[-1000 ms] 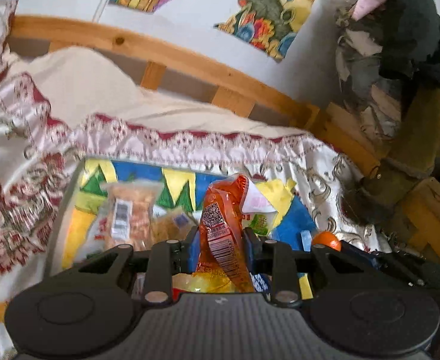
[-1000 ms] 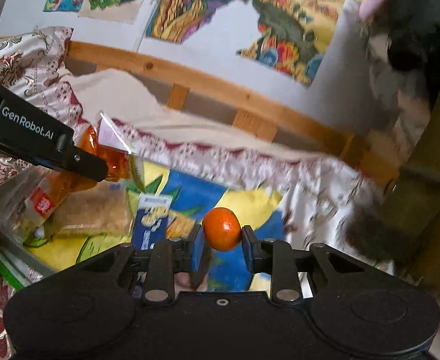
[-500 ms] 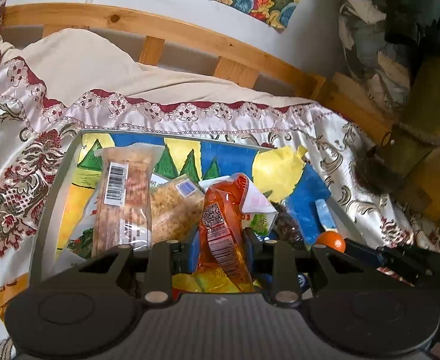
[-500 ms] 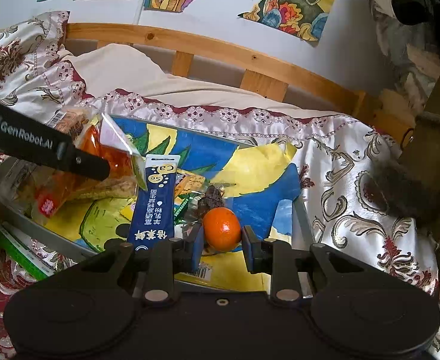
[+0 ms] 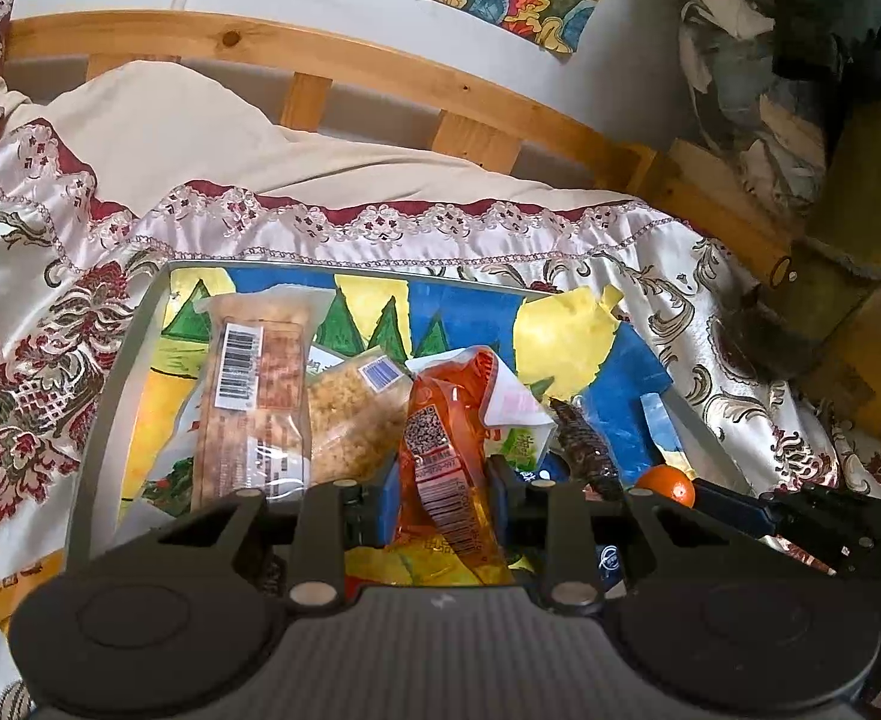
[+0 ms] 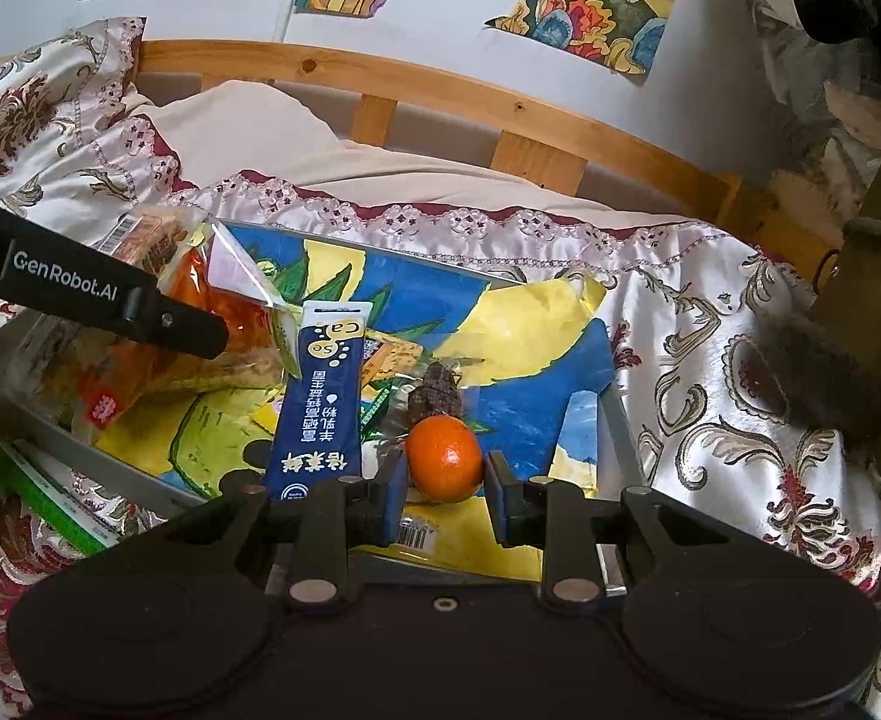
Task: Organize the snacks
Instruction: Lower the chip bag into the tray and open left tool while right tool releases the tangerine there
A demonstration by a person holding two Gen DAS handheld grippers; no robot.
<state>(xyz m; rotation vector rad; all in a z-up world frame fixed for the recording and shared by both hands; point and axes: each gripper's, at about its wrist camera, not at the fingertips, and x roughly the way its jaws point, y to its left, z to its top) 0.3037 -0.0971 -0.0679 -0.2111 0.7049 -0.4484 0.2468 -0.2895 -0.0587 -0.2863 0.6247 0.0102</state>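
Note:
My left gripper [image 5: 440, 495] is shut on an orange snack packet [image 5: 446, 468] and holds it low over a grey tray [image 5: 104, 384] lined with a colourful drawing. My right gripper [image 6: 445, 495] has its jaws slightly apart around a small orange [image 6: 444, 459] that rests in the tray's near right part [image 6: 620, 438]; a gap shows on the right side. The orange also shows in the left wrist view [image 5: 665, 486]. The left gripper arm [image 6: 98, 297] and its packet [image 6: 224, 306] show in the right wrist view.
In the tray lie a long clear biscuit pack [image 5: 254, 396], a crumbly snack bag [image 5: 350, 414], a blue stick sachet [image 6: 320, 402] and a dark wrapped sweet [image 6: 437, 390]. The tray sits on a patterned satin bedspread [image 6: 740, 396]. A wooden headboard [image 5: 380, 66] runs behind.
Both grippers have come down closer to the tray. The right gripper's jaws have parted from the orange, which now rests in the tray. The left gripper still holds the packet.

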